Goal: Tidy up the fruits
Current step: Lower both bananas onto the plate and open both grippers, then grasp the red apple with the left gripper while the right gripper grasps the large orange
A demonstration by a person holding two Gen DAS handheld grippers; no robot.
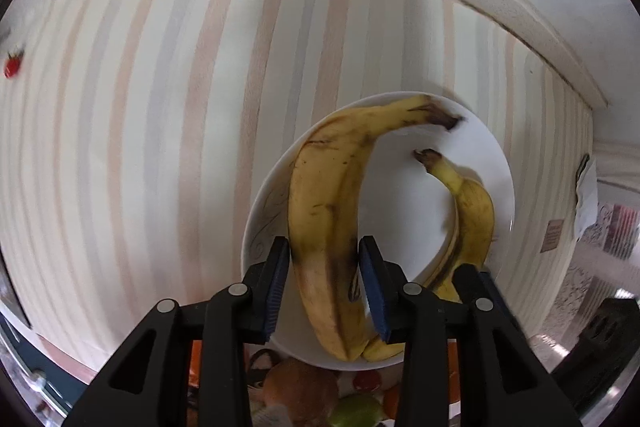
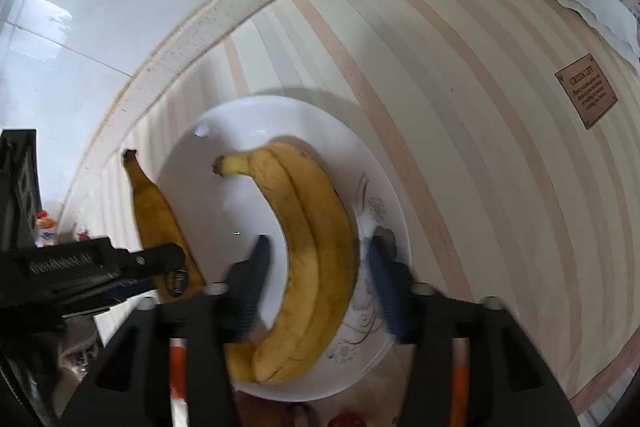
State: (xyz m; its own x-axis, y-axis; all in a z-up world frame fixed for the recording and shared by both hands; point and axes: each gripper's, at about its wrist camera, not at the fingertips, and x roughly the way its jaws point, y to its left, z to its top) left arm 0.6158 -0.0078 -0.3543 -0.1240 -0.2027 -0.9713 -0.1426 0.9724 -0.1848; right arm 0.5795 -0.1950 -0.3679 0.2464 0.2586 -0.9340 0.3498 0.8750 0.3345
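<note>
A white plate (image 1: 496, 163) lies on a striped tablecloth. My left gripper (image 1: 324, 279) is shut on a spotted banana (image 1: 328, 195) and holds it over the plate's left side. The same banana (image 2: 154, 211) and the left gripper (image 2: 120, 263) show at the left of the right wrist view. A pair of joined bananas (image 2: 316, 239) lies on the plate (image 2: 384, 195). My right gripper (image 2: 316, 279) is open, with a finger on each side of the pair and apart from it. The pair also shows in the left wrist view (image 1: 472, 215).
A small red fruit (image 1: 12, 65) lies far left on the cloth. A brown fruit (image 1: 300, 387), a green fruit (image 1: 356, 411) and a red one (image 2: 348, 421) sit below the plate's near edge. A white paper (image 2: 592, 3) and a brown label (image 2: 586, 91) lie at the right.
</note>
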